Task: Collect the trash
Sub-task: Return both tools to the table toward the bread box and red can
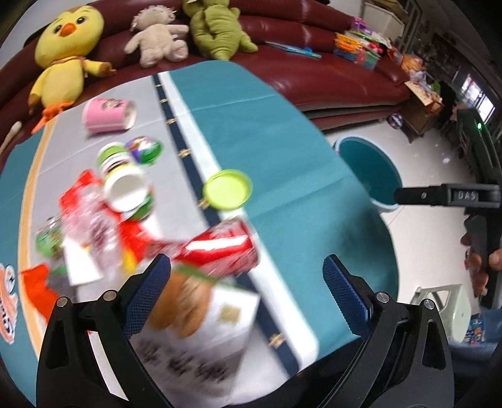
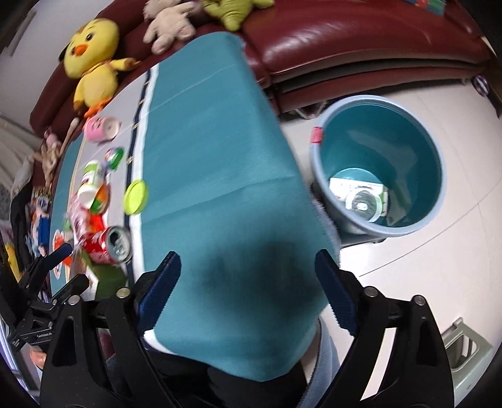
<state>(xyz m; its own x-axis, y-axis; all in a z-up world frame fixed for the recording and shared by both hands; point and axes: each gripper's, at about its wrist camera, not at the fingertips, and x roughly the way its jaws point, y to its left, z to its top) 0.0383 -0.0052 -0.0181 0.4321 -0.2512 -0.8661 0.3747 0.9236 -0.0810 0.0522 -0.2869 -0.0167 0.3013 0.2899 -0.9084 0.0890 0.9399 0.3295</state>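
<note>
Trash lies on the table (image 1: 282, 150): a red soda can (image 1: 219, 248) on its side, a white food box (image 1: 204, 339) with a bun picture, a lime lid (image 1: 227, 189), a white-and-green cup (image 1: 127, 191), a pink cup (image 1: 108, 114), a clear crumpled wrapper (image 1: 91, 216). My left gripper (image 1: 248, 298) is open, just above the food box and the can. My right gripper (image 2: 248, 288) is open and empty over the table's teal right edge (image 2: 219, 157). The blue bin (image 2: 379, 163) stands on the floor to its right and holds a white carton (image 2: 360, 196).
Plush toys, a yellow chick (image 1: 67, 47), a beige animal (image 1: 157, 40) and a green dinosaur (image 1: 216, 28), sit on the red sofa (image 1: 313, 62) behind the table. A pale green stool (image 2: 467, 354) stands on the floor at the lower right.
</note>
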